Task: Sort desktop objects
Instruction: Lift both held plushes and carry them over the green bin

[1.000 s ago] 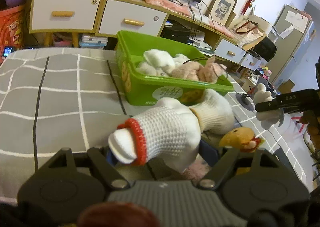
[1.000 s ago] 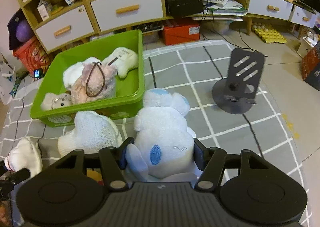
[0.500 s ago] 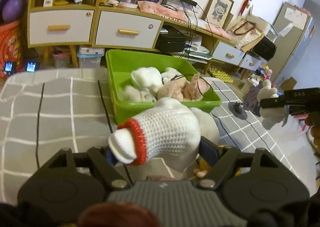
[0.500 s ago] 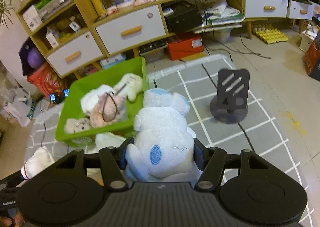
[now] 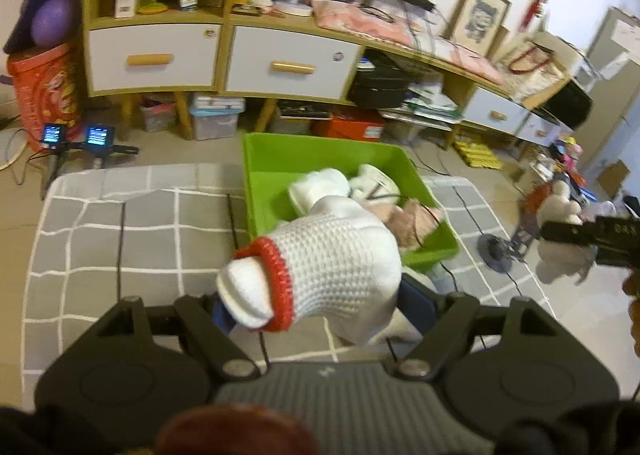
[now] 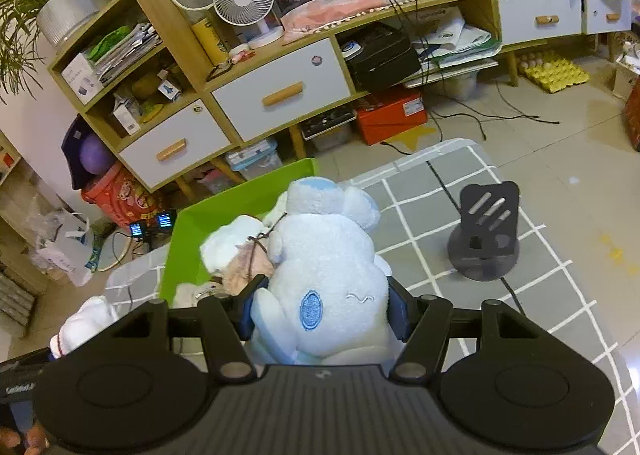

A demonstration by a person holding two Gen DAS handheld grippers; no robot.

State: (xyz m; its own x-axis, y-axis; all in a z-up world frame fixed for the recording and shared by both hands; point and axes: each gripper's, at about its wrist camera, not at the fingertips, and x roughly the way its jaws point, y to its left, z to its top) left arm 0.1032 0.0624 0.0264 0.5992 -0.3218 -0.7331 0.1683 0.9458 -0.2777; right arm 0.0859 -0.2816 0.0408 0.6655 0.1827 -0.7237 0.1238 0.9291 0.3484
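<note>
White knitted fabric fills the middle of our left wrist view: a knitted toy [image 5: 336, 267] with a red band around its narrow end sits clamped between the two blue pads of our left gripper [image 5: 320, 307], lifted clear of the grey checked cloth [image 5: 120, 239] below. Beyond it lies the green bin [image 5: 360, 159], resting on that cloth and already holding several pale plush toys [image 5: 384, 191], white and pinkish, piled toward its near side. Off to the right edge of this view we see our other tool as a dark bar carrying a pale plush shape, somewhat blurred.

From the right wrist view, our right gripper [image 6: 324, 307] is clenched on a white plush toy [image 6: 328, 267] with light blue patches and a blue embroidered oval on its side; the pads press into its flanks and it hangs above the cloth. The bin's green wall [image 6: 184, 247] shows just behind and to the left of this toy, with the piled plush visible inside. A black phone stand [image 6: 486, 239] stands upright on the cloth to the right, well apart from the bin. At the lower left edge, the knitted toy appears again, held off the table.
</note>
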